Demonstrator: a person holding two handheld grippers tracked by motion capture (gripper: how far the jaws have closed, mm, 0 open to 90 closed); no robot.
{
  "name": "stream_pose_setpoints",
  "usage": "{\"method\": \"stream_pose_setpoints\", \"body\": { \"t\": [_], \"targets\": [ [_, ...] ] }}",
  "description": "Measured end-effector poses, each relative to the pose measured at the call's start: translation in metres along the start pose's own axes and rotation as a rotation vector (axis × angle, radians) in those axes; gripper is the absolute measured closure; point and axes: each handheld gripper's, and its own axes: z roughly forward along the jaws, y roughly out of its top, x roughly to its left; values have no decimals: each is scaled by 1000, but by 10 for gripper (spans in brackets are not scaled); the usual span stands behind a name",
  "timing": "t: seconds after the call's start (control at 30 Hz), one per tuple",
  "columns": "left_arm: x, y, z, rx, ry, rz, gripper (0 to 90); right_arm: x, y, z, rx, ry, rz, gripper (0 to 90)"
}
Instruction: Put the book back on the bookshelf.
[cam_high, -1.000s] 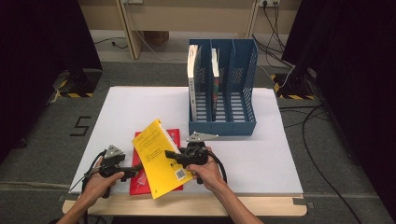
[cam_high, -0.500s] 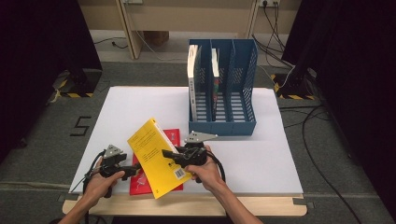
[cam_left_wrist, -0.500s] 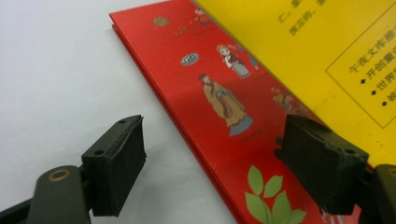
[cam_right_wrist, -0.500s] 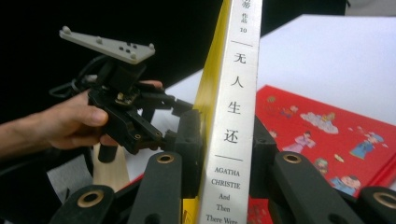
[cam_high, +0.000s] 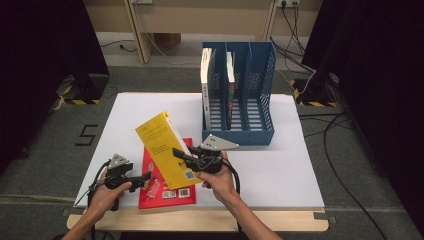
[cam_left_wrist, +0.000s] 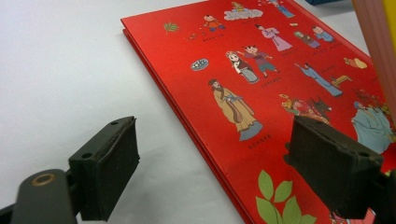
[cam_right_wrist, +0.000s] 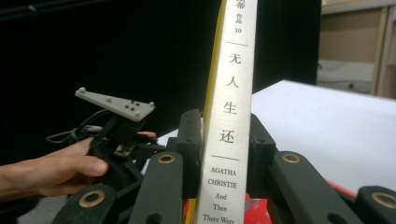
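A yellow book (cam_high: 162, 147) with a white spine (cam_right_wrist: 229, 116) is off the table, tilted up to the left, and my right gripper (cam_high: 181, 155) is shut on its lower right part. In the right gripper view the jaws (cam_right_wrist: 224, 140) clamp both covers beside the spine. A red picture book (cam_high: 167, 192) lies flat on the white table (cam_high: 280, 165) under it. My left gripper (cam_high: 145, 177) rests low at the red book's left edge. Its jaws (cam_left_wrist: 219, 177) have just been opening; the book's edge (cam_left_wrist: 187, 126) runs between them and the pads (cam_left_wrist: 112, 172) stand apart from it.
A blue file rack (cam_high: 240, 95) with three compartments stands at the back of the table. One upright book (cam_high: 206, 75) is in its left slot and another (cam_high: 230, 75) in the middle slot. The person's left hand (cam_right_wrist: 56, 170) holds the other gripper by the near edge.
The right gripper has lifted the yellow book higher and stood it more upright, uncovering more of the red book. The left hand has stayed in place.
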Motion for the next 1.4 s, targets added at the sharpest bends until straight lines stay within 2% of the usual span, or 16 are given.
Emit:
{"method": "stream_pose_setpoints", "body": {
  "t": [0.1, 0.2, 0.3, 0.33, 0.37, 0.4, 0.53, 0.57, 0.83, 0.93, 1.03, 1.4],
  "targets": [
    [-1, 0, 1, 3, 15, 20, 155, 0, 3, 3, -12, -23, -36, 736],
    [0, -1, 1, 3, 14, 18, 155, -1, 4, 6, -21, -33, -51, 738],
    [1, -1, 1, 3, 16, 18, 155, -3, 7, 13, -74, -52, -57, 738],
    [1, -1, 1, 3, 16, 18, 155, -3, 7, 13, -74, -52, -57, 738],
    [1, -1, 1, 3, 15, 20, 155, -5, 7, 17, -109, -60, -84, 739],
    [2, -1, 0, 3, 16, 18, 155, -6, 7, 18, -117, -65, -105, 738],
    [2, -1, 0, 2, 14, 17, 155, -8, -3, 19, -107, -63, -104, 737],
    [2, -1, -1, 4, 13, 19, 155, -9, -4, 17, -121, -63, -107, 738],
    [2, -1, 0, 6, 14, 20, 155, -13, -17, -9, -126, -32, -129, 756],
    [1, -2, -1, 5, 14, 20, 155, -14, -19, -15, -113, -57, -129, 754],
    [2, -1, -1, 3, 13, 18, 155, -18, -23, -22, -109, -63, -108, 749],
    [5, -2, -2, 6, 13, 13, 155, -19, -30, -37, -81, -43, -110, 748]
  ]
}}
